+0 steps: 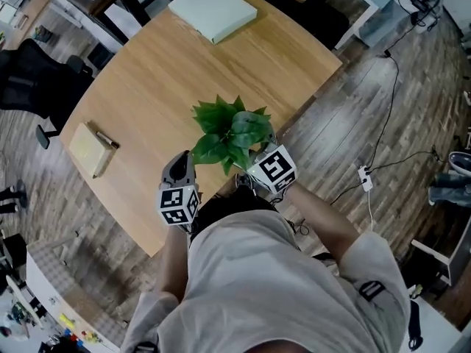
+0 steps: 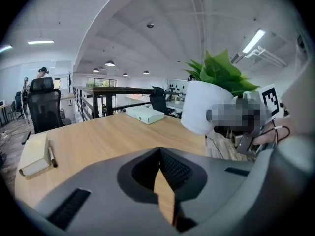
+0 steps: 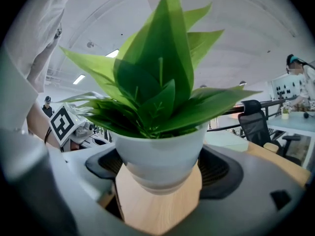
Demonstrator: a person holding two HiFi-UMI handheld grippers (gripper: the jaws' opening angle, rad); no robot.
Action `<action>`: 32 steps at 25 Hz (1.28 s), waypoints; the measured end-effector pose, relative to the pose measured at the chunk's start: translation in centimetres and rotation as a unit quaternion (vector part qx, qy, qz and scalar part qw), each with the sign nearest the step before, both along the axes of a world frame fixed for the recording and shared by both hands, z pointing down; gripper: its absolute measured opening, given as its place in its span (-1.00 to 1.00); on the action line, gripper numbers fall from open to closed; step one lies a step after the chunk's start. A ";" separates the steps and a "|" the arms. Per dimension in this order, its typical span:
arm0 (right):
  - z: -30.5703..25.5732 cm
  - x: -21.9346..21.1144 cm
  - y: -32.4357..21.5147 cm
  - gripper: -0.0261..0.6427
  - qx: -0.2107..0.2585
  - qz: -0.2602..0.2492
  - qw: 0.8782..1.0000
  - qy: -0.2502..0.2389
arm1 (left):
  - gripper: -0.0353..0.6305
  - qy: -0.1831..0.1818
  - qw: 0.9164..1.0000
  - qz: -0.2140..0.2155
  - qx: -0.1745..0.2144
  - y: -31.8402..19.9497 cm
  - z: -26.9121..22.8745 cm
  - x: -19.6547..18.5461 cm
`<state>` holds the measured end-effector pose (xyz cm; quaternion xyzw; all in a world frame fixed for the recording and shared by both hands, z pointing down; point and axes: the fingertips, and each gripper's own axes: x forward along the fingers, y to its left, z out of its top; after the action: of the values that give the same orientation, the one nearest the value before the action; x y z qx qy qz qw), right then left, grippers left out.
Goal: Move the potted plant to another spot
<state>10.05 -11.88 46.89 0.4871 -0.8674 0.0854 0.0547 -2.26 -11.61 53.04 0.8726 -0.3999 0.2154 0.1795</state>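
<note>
Right gripper [image 3: 160,178] clamps the potted plant [image 1: 232,132] at the wooden table [image 1: 169,94] edge, six o'clock; left gripper [image 2: 165,191] closed, empty; white box [image 1: 213,9] at twelve, notebook [image 1: 88,149] at nine; plank floor [image 1: 346,116] around

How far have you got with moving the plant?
Done: the right gripper has its jaws shut on the potted plant. In hand: it's held near the table edge; I can't tell if it's lifted. Left: carry it to a new spot and set it down. The left gripper is shut, empty.
</note>
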 end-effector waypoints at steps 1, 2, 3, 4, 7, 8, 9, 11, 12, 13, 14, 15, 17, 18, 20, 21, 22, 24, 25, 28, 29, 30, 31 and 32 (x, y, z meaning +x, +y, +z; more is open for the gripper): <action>0.1 0.5 0.1 0.50 0.001 0.008 1.000 0.000 | -0.86 0.000 1.000 0.008 0.000 -0.1 0.0 0.5; 0.3 0.9 0.2 0.50 -0.001 0.016 1.000 0.000 | -0.86 0.000 1.000 0.016 -0.001 -0.2 0.1 0.9; 0.5 1.2 0.3 0.50 -0.004 0.024 1.000 0.000 | -0.86 -0.001 1.000 0.023 -0.001 -0.2 0.2 1.2; 0.7 1.5 0.5 0.50 -0.007 0.033 0.999 0.000 | -0.86 0.000 1.000 0.030 -0.003 -0.2 0.3 1.5; 1.0 2.6 1.2 0.50 -0.016 0.063 0.998 0.000 | -0.86 0.004 0.999 0.053 -0.006 -0.3 0.4 2.5; 1.0 3.0 1.4 0.50 -0.017 0.074 0.997 0.000 | -0.86 0.005 0.998 0.061 -0.007 -0.3 0.5 2.8; 1.0 3.2 1.5 0.50 -0.018 0.082 0.996 0.000 | -0.86 0.006 0.998 0.068 -0.008 -0.2 0.5 3.0; 1.3 3.5 2.0 0.50 -0.022 0.096 0.995 -0.004 | -0.86 0.007 0.997 0.082 -0.010 0.2 0.7 3.3; 1.5 3.6 2.2 0.50 -0.025 0.103 0.994 -0.006 | -0.86 0.007 0.996 0.089 -0.012 0.4 0.8 3.3; 1.6 3.6 2.5 0.50 -0.028 0.110 0.993 -0.007 | -0.86 0.008 0.995 0.096 -0.013 0.6 0.9 3.3; 1.8 3.6 2.7 0.50 -0.030 0.118 0.993 -0.006 | -0.86 0.008 0.995 0.103 -0.015 0.7 1.0 3.2; 2.0 3.5 2.9 0.50 -0.033 0.125 0.992 -0.006 | -0.86 0.009 0.994 0.109 -0.017 0.9 1.2 3.0; 2.3 3.4 3.1 0.50 -0.039 0.139 0.989 -0.011 | -0.86 0.013 0.992 0.121 -0.022 1.0 1.4 2.8; 2.4 3.4 3.1 0.50 -0.042 0.148 0.988 -0.015 | -0.86 0.016 0.991 0.127 -0.023 1.1 1.5 2.6; 2.7 3.3 3.4 0.50 -0.046 0.165 0.985 -0.021 | -0.86 0.019 0.990 0.136 -0.026 1.2 1.8 2.2; 2.7 3.3 3.6 0.50 -0.047 0.172 0.984 -0.022 | -0.86 0.020 0.990 0.139 -0.027 1.3 2.0 2.0; 2.8 3.5 3.8 0.50 -0.046 0.179 0.983 -0.022 | -0.86 0.021 0.989 0.141 -0.028 1.3 2.2 2.0; 3.0 4.0 4.1 0.50 -0.047 0.189 0.981 -0.022 | -0.86 0.023 0.989 0.144 -0.031 1.4 2.5 2.2; 3.1 4.4 4.2 0.50 -0.048 0.192 0.980 -0.022 | -0.86 0.025 0.988 0.146 -0.032 1.5 2.5 2.5; 3.5 5.7 3.3 0.50 -0.049 0.196 0.979 -0.021 | -0.86 0.026 0.987 0.154 -0.028 0.7 2.4 3.5; 3.7 6.2 2.7 0.50 -0.049 0.196 0.979 -0.022 | -0.86 0.025 0.988 0.152 -0.027 0.1 2.4 3.9; 3.9 6.8 2.1 0.50 -0.050 0.195 0.979 -0.024 | -0.86 0.024 0.988 0.147 -0.026 -0.5 2.5 4.3; 4.1 7.3 1.6 0.50 -0.050 0.193 0.980 -0.026 | -0.86 0.024 0.989 0.142 -0.026 -1.0 2.7 4.7; 4.3 7.7 1.2 0.50 -0.051 0.191 0.980 -0.026 | -0.86 0.023 0.990 0.137 -0.026 -1.4 2.8 5.0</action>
<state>17.79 -10.69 51.17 0.6381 -0.7539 0.1512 0.0392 2.70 -12.97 55.87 0.9188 -0.2668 0.2281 0.1806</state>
